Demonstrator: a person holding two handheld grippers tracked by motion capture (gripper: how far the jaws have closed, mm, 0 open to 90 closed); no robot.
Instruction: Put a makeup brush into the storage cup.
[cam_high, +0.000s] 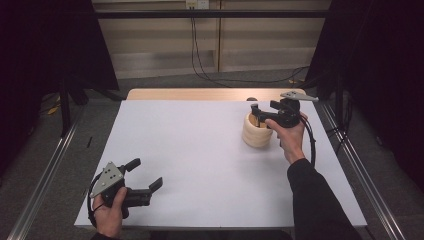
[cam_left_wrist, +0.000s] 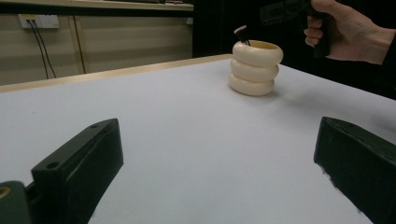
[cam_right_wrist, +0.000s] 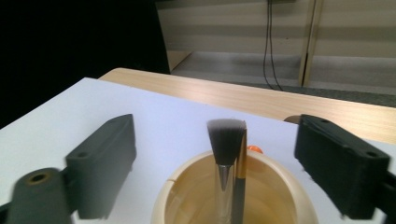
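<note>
A cream ribbed cup (cam_high: 257, 133) (cam_left_wrist: 254, 68) (cam_right_wrist: 184, 196) stands on the white table sheet (cam_high: 200, 150) at the right rear. Two brushes stand in it: one with dark bristles (cam_right_wrist: 225, 136) (cam_left_wrist: 241, 33), and a black one with a gold band (cam_right_wrist: 241, 161) beside it. My right gripper (cam_high: 256, 114) (cam_right_wrist: 215, 136) hovers open just over the cup's mouth, its jaws either side of the bristles without touching them. My left gripper (cam_high: 145, 174) (cam_left_wrist: 217, 163) rests open and empty near the front left edge, pointing toward the cup.
A bare wooden strip (cam_high: 200, 94) runs along the table's far edge. A small orange thing (cam_right_wrist: 253, 149) peeks from behind the cup. Metal rails (cam_high: 45, 170) flank the table, and cables (cam_high: 200, 70) lie on the floor beyond it.
</note>
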